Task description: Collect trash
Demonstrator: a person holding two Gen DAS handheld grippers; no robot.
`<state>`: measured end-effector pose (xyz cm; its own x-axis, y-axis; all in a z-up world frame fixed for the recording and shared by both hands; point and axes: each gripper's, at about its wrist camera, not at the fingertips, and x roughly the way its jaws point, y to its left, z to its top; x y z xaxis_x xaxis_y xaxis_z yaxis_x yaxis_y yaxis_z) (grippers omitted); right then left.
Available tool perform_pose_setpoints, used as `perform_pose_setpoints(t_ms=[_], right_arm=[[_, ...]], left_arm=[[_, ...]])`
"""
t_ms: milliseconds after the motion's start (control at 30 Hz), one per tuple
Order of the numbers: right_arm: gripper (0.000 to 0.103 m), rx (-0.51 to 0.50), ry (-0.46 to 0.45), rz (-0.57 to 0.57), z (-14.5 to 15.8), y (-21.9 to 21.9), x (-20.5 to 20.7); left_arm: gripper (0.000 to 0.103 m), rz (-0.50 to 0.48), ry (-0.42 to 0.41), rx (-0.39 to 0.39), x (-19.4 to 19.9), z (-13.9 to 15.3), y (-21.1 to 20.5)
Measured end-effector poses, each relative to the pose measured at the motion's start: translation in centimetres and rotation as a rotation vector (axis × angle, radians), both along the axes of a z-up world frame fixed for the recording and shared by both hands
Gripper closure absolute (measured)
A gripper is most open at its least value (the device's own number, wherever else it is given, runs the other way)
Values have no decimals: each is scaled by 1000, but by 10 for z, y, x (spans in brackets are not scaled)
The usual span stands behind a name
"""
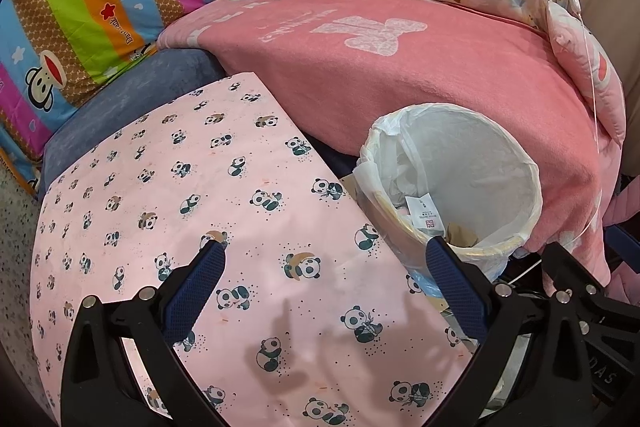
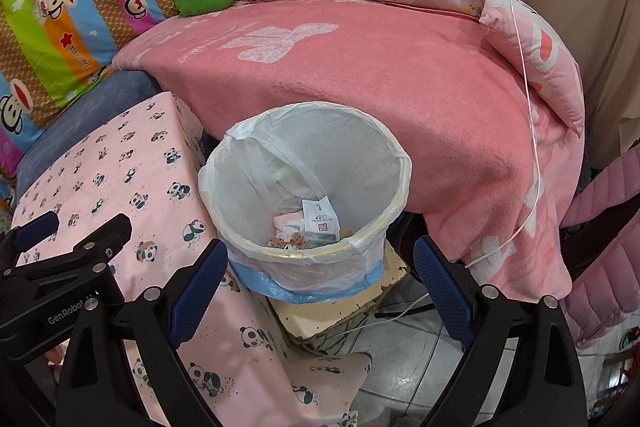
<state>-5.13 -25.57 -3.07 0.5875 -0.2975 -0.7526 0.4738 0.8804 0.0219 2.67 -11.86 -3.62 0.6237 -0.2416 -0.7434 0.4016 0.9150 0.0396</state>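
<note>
Upright, the lined trash bin [image 2: 312, 195] opens skyward — both grippers' fingers [image 1: 210, 267] [image 2: 200, 275] spread apart, holding nothing.

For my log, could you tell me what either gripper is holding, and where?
Nothing is held: the left gripper and right gripper are both open and empty, near the lined trash bin.
</note>
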Motion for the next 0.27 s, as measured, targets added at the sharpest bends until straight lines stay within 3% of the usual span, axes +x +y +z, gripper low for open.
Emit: perform_pose_setpoints(t_ms=[267], right_arm=[[11, 0, 0, 1, -2, -1, 0]], left_arm=[[7, -11, 7, 7, 0, -2, 0]])
